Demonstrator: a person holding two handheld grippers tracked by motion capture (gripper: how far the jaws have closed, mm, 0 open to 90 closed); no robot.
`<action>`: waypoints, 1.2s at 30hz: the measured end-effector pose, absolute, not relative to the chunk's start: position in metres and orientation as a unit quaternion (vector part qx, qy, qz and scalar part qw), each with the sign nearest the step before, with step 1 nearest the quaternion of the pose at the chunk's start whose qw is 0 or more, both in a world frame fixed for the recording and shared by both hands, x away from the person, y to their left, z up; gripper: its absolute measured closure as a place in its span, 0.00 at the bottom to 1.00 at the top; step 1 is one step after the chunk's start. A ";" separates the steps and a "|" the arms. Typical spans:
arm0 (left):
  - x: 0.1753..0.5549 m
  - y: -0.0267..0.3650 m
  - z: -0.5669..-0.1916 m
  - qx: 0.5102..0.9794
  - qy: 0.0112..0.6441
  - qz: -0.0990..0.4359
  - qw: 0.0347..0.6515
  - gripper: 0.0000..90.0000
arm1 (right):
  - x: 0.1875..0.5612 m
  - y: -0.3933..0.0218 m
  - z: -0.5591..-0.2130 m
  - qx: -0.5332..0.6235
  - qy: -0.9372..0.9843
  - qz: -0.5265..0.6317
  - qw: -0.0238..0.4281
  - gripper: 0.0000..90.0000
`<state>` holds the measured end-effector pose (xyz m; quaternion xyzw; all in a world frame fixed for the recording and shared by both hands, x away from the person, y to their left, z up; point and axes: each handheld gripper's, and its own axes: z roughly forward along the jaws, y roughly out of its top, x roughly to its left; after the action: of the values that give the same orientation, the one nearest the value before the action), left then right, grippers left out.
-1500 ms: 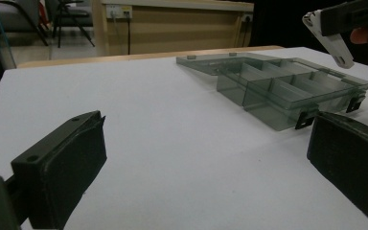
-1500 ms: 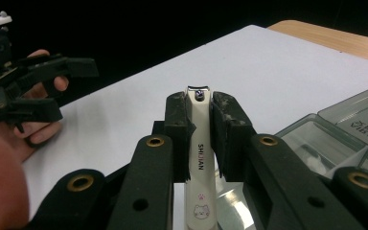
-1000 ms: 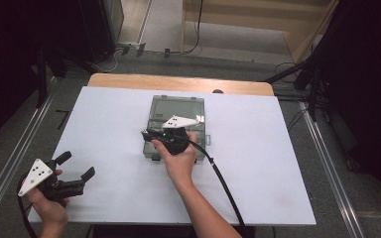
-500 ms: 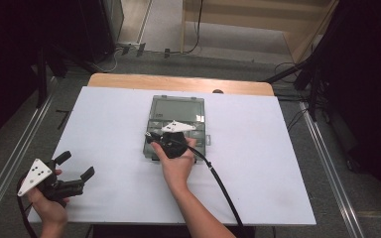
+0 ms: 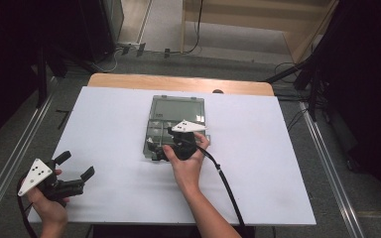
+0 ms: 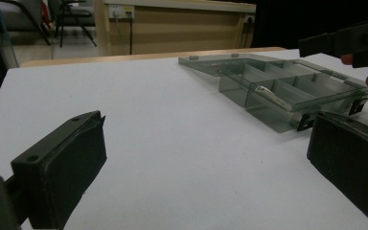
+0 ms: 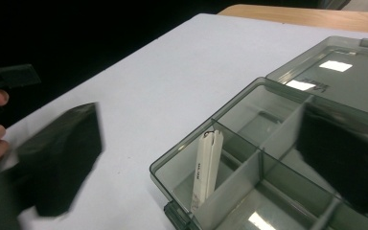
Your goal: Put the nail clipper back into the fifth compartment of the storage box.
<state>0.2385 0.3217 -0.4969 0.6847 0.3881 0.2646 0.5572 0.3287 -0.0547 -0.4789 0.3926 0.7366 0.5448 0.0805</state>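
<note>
A smoky clear compartment box (image 5: 154, 130) lies open mid-table, its lid (image 5: 177, 105) flat behind it. My right gripper (image 5: 162, 143) hangs over the box's near left corner. Its jaws have just been opening and now stand wide apart. In the right gripper view a slim white piece (image 7: 206, 167) stands upright in the corner compartment, between the right gripper's (image 7: 201, 139) jaws, and neither pad touches it. The same white piece (image 6: 270, 96) shows in the left gripper view. My left gripper (image 5: 76, 164) rests open at the table's near left corner, nothing between its jaws (image 6: 206, 148).
The white table top (image 5: 278, 163) has a wooden strip (image 5: 178, 83) along its far edge. A black cable (image 5: 225, 183) trails from the right gripper toward the near edge. Metal rails (image 5: 327, 163) run along both sides of the table.
The right gripper's jaws went from shut to wide open over the box's near left corner, and the hand shifted slightly. The left gripper kept still.
</note>
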 end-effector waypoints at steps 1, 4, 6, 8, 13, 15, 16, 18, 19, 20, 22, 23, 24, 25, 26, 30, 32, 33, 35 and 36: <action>0.238 0.322 -0.497 0.685 0.388 0.265 0.557 0.00 | 0.328 -0.057 -0.478 0.395 0.734 0.546 0.081 0.00; 0.239 0.322 -0.497 0.685 0.388 0.265 0.557 0.00 | 0.324 -0.065 -0.474 0.389 0.733 0.551 0.087 0.00; 0.238 0.322 -0.497 0.685 0.388 0.265 0.557 0.00 | 0.321 -0.071 -0.472 0.389 0.733 0.550 0.096 0.00; 0.238 0.322 -0.497 0.685 0.388 0.265 0.557 0.00 | 0.318 -0.079 -0.471 0.385 0.732 0.554 0.096 0.00; 0.239 0.321 -0.497 0.687 0.387 0.265 0.555 0.00 | 0.311 -0.098 -0.469 0.385 0.732 0.552 0.106 0.00; 0.239 0.321 -0.497 0.687 0.387 0.265 0.555 0.00 | 0.308 -0.104 -0.468 0.383 0.732 0.552 0.114 0.00; 0.239 0.321 -0.497 0.687 0.387 0.266 0.554 0.00 | 0.306 -0.107 -0.468 0.382 0.732 0.552 0.116 0.00; 0.239 0.321 -0.497 0.688 0.387 0.266 0.554 0.00 | 0.303 -0.112 -0.467 0.380 0.732 0.553 0.119 0.00; 0.239 0.321 -0.497 0.688 0.386 0.266 0.553 0.00 | 0.301 -0.115 -0.466 0.379 0.732 0.553 0.121 0.00; 0.239 0.321 -0.497 0.689 0.386 0.266 0.553 0.00 | 0.299 -0.118 -0.466 0.380 0.731 0.552 0.125 0.00; 0.239 0.320 -0.497 0.689 0.386 0.267 0.553 0.00 | 0.296 -0.124 -0.465 0.379 0.730 0.554 0.128 0.00; 0.239 0.320 -0.497 0.689 0.386 0.267 0.553 0.00 | 0.295 -0.127 -0.464 0.379 0.730 0.553 0.132 0.00; 0.239 0.320 -0.497 0.688 0.386 0.266 0.553 0.00 | 0.293 -0.130 -0.464 0.380 0.729 0.553 0.136 0.00; 0.239 0.320 -0.497 0.689 0.386 0.267 0.553 0.00 | 0.291 -0.134 -0.463 0.379 0.730 0.552 0.139 0.00; 0.239 0.320 -0.497 0.689 0.385 0.267 0.553 0.00 | 0.290 -0.138 -0.463 0.381 0.728 0.552 0.142 0.00; 0.239 0.320 -0.497 0.690 0.385 0.267 0.552 0.00 | 0.283 -0.153 -0.462 0.384 0.725 0.551 0.153 0.00; 0.238 0.320 -0.497 0.691 0.384 0.268 0.550 0.00 | 0.281 -0.161 -0.461 0.386 0.723 0.552 0.156 0.00; 0.238 0.320 -0.497 0.691 0.384 0.268 0.550 0.00 | 0.280 -0.164 -0.461 0.388 0.721 0.553 0.158 0.00; 0.238 0.319 -0.497 0.692 0.384 0.268 0.550 0.00 | 0.278 -0.171 -0.461 0.387 0.720 0.554 0.158 0.00; 0.238 0.319 -0.497 0.691 0.385 0.268 0.550 0.00 | 0.277 -0.174 -0.461 0.387 0.720 0.554 0.159 0.00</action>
<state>0.2383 0.3190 -0.4971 0.6914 0.3848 0.2681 0.5495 0.2766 -0.1743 -0.4614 0.3871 0.7196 0.5542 0.1590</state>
